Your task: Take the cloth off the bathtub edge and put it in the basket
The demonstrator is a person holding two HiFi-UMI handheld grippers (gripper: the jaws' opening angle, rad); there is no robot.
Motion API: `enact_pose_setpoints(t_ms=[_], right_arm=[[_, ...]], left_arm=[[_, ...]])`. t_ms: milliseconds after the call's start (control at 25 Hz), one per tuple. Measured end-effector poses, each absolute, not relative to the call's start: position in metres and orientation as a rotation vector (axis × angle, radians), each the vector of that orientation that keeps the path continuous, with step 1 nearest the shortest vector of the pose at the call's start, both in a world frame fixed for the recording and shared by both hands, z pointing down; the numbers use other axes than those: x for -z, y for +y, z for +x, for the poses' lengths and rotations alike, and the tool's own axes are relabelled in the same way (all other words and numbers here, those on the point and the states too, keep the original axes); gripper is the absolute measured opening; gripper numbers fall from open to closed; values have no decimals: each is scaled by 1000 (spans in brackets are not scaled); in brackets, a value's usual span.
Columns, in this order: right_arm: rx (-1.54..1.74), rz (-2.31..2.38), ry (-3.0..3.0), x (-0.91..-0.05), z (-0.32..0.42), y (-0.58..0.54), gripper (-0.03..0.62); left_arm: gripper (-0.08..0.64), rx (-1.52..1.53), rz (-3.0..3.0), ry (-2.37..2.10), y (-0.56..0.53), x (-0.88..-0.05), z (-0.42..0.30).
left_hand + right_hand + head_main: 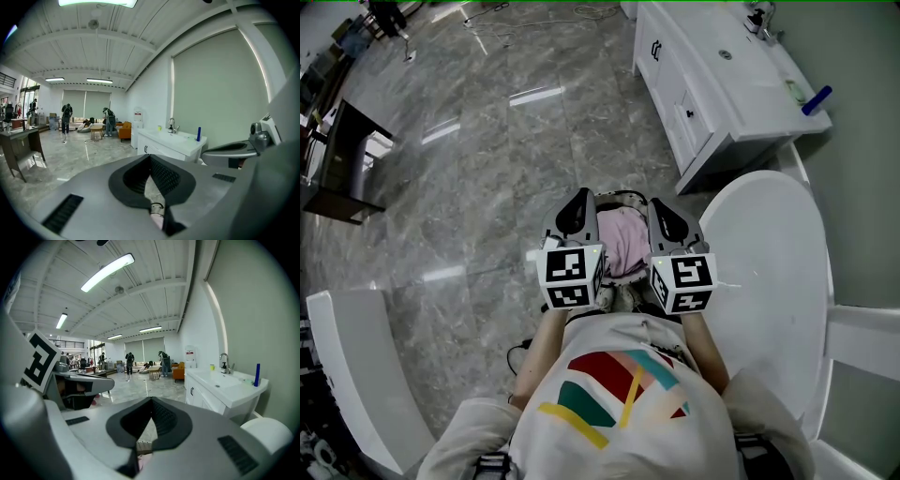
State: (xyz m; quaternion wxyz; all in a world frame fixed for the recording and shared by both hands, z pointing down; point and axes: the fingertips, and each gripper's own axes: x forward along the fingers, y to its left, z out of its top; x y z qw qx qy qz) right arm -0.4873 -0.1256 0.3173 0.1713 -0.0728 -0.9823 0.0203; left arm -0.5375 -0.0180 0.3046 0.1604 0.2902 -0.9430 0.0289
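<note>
Right below, between the left gripper (578, 211) and right gripper (667, 216), the pink cloth (625, 242) lies bunched in the basket (625, 196), beside the bathtub (769, 272). Both jaws are pinched closed, holding nothing, equally near. Looks done to me.

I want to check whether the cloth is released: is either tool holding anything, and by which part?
Nothing is held. The left tool and right tool are both shut and empty; the pink cloth lies in the basket beneath them.

Held side by side before the chest: left gripper (578, 208), right gripper (664, 216), both pointing forward and slightly down. Both sets of jaws closed tip to tip.
</note>
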Motion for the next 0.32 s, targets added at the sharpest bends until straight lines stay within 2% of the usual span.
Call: enact_pose_setpoints(t_ms=[320], right_arm=[[-43,-220,-2766,-323,-485,-122,12]], left_arm=[[18,-66,804,-2689,-12,-308,-538]])
